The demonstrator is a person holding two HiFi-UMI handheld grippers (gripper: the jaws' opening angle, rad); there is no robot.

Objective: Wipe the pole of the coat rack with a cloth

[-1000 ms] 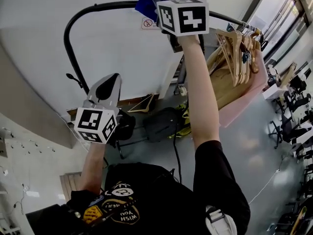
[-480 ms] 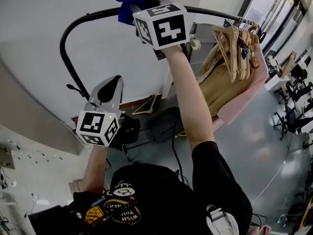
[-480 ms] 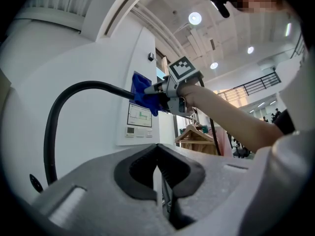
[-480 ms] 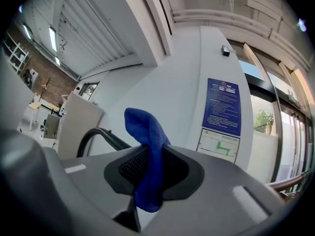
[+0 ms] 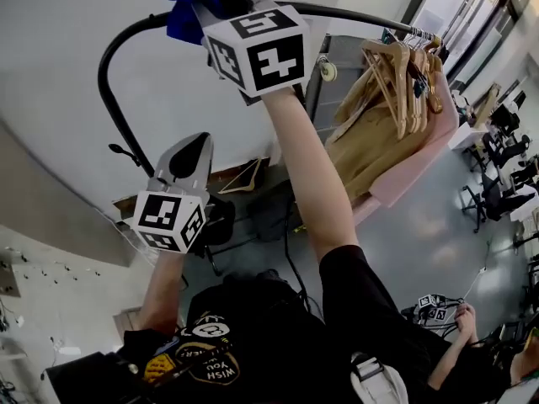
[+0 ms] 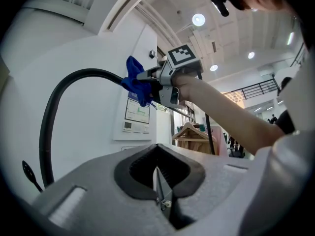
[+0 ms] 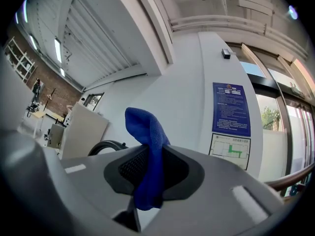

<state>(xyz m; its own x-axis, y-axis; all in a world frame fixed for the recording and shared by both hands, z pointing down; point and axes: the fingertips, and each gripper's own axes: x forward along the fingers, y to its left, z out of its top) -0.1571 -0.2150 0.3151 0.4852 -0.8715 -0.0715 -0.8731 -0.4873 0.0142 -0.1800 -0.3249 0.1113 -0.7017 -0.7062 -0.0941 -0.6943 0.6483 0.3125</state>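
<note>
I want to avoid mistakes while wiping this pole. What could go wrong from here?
The right gripper pinches only a narrow fold of the blue cloth; rubbing may pull it out.
The pole bends downward just beside the cloth, so contact may be lost there.
Wiping the other way could knock the wooden hangers.

Cloth [image 5: 180, 0] farther left along pole [image 5: 354, 13]

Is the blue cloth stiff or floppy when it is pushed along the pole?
Probably floppy: the cloth folds over above the right fingers. It looks light and fuzzy, so it should likely drag on the pole rather than slip.
</note>
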